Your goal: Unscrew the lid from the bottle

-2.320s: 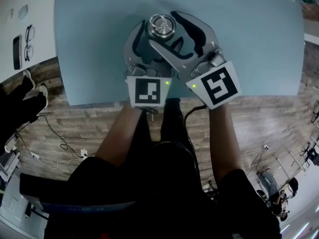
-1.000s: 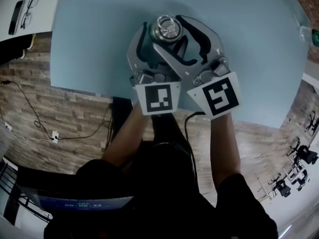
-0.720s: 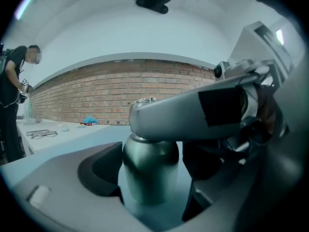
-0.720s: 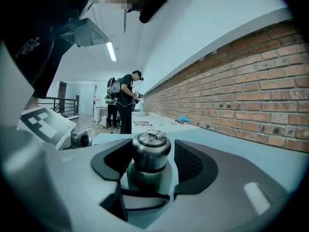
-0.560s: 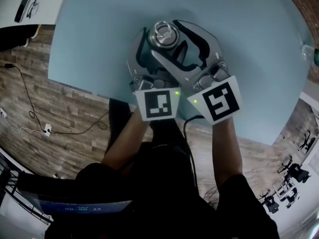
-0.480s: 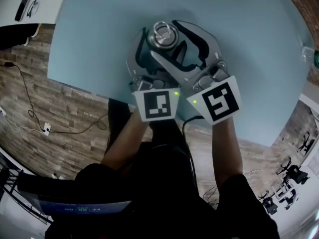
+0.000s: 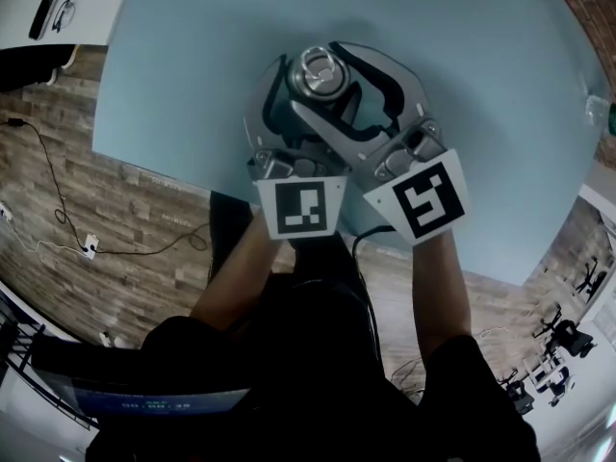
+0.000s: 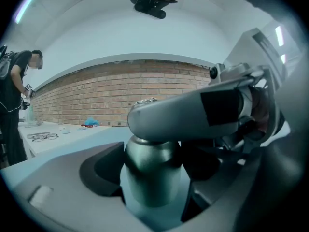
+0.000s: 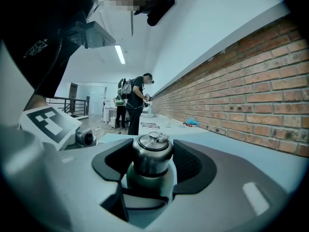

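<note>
Shifted slightly since half a second back: my left marker cube (image 7: 298, 210) sits lower and further left in the head view, the right marker cube (image 7: 428, 198) further right. The bottle (image 8: 153, 178) is about where it was. It's brushed steel, round, upright on the pale blue table (image 7: 183, 75), near my edge. The lid (image 9: 152, 153) is a shiny steel cylinder, still on, narrower than the body, with a dark seam under it and a small loop on top. My left tongs (image 8: 154, 182) are low on the body, jaws closing, dark pads against both sides, no gap I can see. My right tongs (image 9: 152, 161) ride higher, crossing over the left ones. Their jaws are closing too, textured pads seated either side of the lid.
</note>
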